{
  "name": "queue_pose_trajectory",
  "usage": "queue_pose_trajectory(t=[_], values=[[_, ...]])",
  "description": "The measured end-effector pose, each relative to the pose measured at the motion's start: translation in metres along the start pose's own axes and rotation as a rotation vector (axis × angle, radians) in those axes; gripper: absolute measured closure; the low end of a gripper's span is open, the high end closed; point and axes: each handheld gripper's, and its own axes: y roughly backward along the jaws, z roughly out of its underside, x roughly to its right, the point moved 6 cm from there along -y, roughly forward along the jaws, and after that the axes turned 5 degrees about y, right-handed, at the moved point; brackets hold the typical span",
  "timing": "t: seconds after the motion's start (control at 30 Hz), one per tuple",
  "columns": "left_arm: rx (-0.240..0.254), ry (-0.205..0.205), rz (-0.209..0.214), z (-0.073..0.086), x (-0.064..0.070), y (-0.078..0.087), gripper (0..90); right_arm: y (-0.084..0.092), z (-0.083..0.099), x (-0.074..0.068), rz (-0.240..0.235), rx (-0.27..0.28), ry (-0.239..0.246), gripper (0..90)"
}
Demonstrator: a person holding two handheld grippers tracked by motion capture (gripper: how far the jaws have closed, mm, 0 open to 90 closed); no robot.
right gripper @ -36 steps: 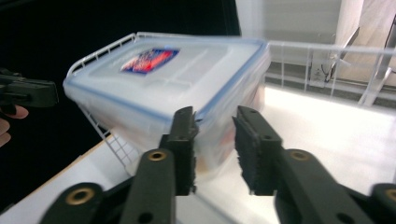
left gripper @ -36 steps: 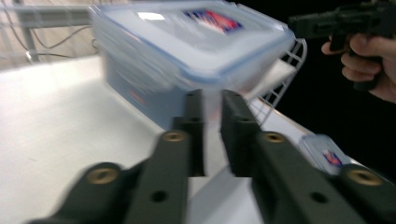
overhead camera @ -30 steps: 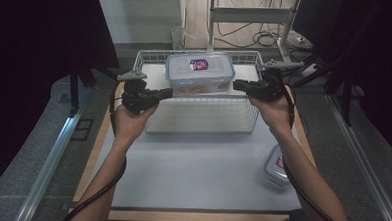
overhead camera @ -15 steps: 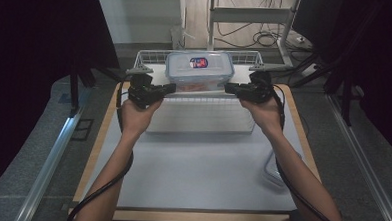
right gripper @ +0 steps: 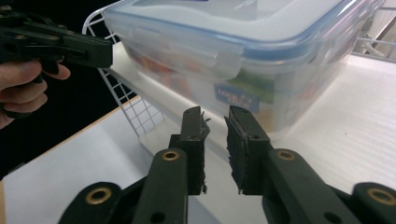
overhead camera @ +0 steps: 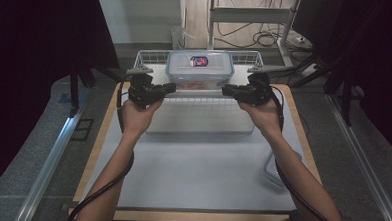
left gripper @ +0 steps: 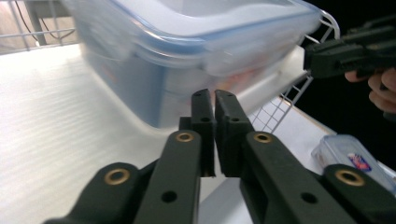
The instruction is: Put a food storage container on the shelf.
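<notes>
A clear plastic food box (overhead camera: 200, 68) with a blue-rimmed lid and a red label rests in a white wire basket (overhead camera: 204, 108) at the back of the table. My left gripper (overhead camera: 172, 88) points in at its left end and my right gripper (overhead camera: 225, 90) at its right end. In the left gripper view my jaws (left gripper: 210, 95) stand a thin slit apart, just short of the box (left gripper: 187, 46). In the right gripper view the gap between my jaws (right gripper: 215, 114) is wider, below the box (right gripper: 243, 46). Both pairs have just been opening, with nothing between them.
A second lidded box (left gripper: 350, 158) with a red label lies on the white mat (overhead camera: 196, 170) at the right, partly under my right forearm (overhead camera: 281, 169). The basket's wire wall (right gripper: 135, 116) stands in front of both grippers. Dark stands and cables surround the table.
Both hands have drawn inward toward the ends of the box. The box sits slightly farther back in the high view than a second ago.
</notes>
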Motion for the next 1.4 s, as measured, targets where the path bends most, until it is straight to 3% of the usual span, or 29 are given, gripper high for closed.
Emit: queue_pose_trajectory(t=[0.1,0.33,0.47,0.6,0.73,0.87,1.0,1.13,1.17,1.23,1.4], values=[[-0.014,-0.036,-0.015,0.008,0.009,0.004,74.7,0.004,0.006,-0.004,-0.001,-0.005,0.015,70.6],[-0.072,-0.082,-0.023,0.034,0.024,0.011,56.4,0.011,0.031,-0.019,0.015,-0.041,0.085,58.1],[-0.095,-0.099,-0.027,0.05,0.03,0.014,48.4,0.014,0.045,-0.026,0.015,-0.048,0.097,50.9],[-0.103,-0.122,-0.041,0.066,0.037,0.019,40.8,0.018,0.059,-0.034,0.006,-0.052,0.095,45.3],[-0.096,-0.134,-0.039,0.084,0.045,0.025,32.7,0.024,0.079,-0.044,0.006,-0.074,0.125,39.9],[-0.098,-0.133,-0.037,0.106,0.052,0.029,30.2,0.029,0.099,-0.05,0.014,-0.089,0.136,35.3],[-0.105,-0.135,-0.057,0.129,0.053,0.033,24.5,0.033,0.121,-0.052,0.024,-0.106,0.12,32.1],[-0.101,-0.131,-0.072,0.15,0.052,0.034,19.0,0.035,0.138,-0.053,0.048,-0.142,0.14,29.7],[-0.121,-0.13,-0.067,0.156,0.051,0.033,17.6,0.035,0.142,-0.054,0.053,-0.149,0.145,29.0],[-0.14,-0.143,-0.105,0.167,0.048,0.03,12.0,0.036,0.149,-0.055,0.063,-0.157,0.153,27.2],[-0.198,-0.142,-0.122,0.191,0.045,0.026,6.0,0.04,0.166,-0.057,0.083,-0.174,0.159,22.7]])
